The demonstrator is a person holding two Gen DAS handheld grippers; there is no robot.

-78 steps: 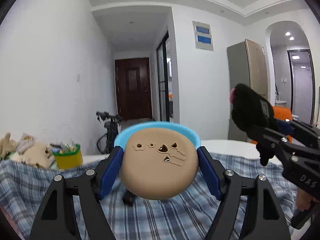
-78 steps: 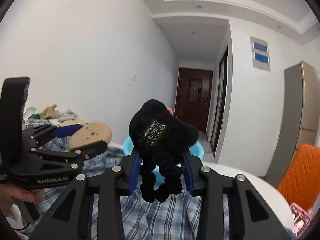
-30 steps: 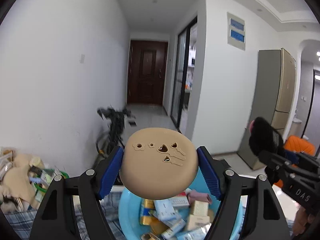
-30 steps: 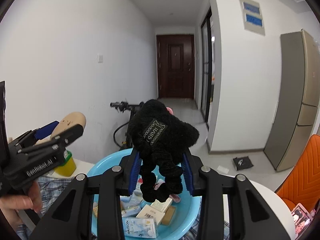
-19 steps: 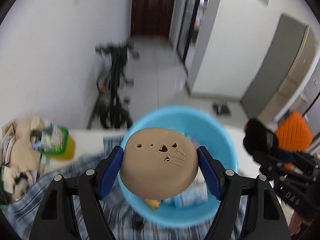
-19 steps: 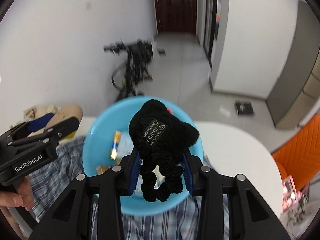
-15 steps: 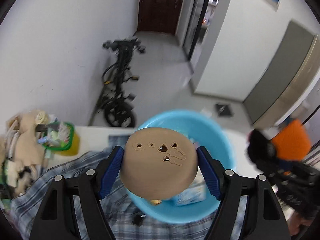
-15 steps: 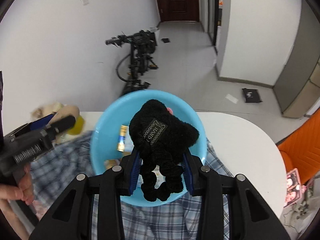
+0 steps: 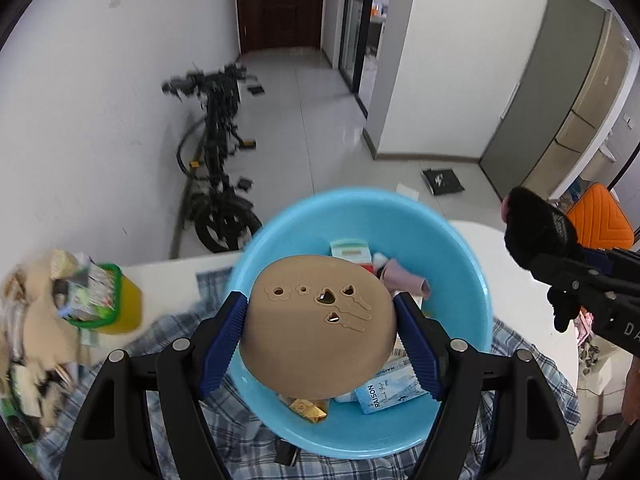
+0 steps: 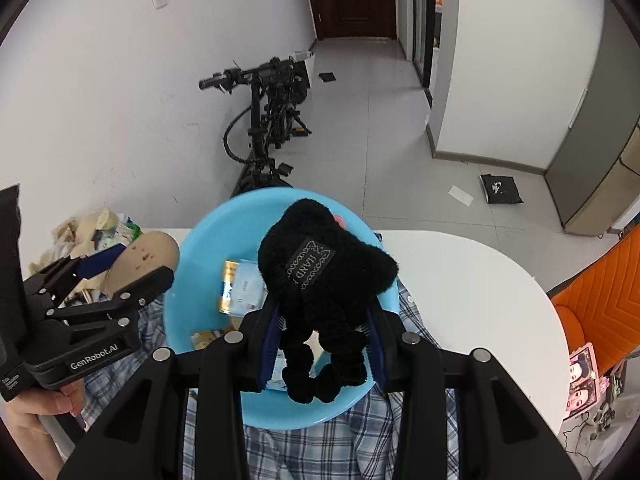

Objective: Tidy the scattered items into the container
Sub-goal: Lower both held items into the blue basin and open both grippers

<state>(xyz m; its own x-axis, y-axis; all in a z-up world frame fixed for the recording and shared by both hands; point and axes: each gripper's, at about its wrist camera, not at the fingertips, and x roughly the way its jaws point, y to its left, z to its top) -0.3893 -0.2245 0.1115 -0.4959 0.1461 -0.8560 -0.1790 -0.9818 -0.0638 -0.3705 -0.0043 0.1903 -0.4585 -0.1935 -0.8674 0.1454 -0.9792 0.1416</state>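
Note:
My left gripper is shut on a tan round disc with small cut-out shapes, held above the blue basin. My right gripper is shut on a black fuzzy scrunchie with a fabric label, also held over the blue basin. The basin holds several small boxes and packets. In the right wrist view the left gripper with the disc is at the basin's left side. In the left wrist view the right gripper with the scrunchie is at the right.
The basin sits on a blue plaid cloth over a white round table. A yellow cup with a green rim and a pile of beige items lie at the left. A bicycle and an orange chair stand beyond.
Both grippers have risen and tilted down, so the views now look down into the basin instead of across the room. Both still hold their items.

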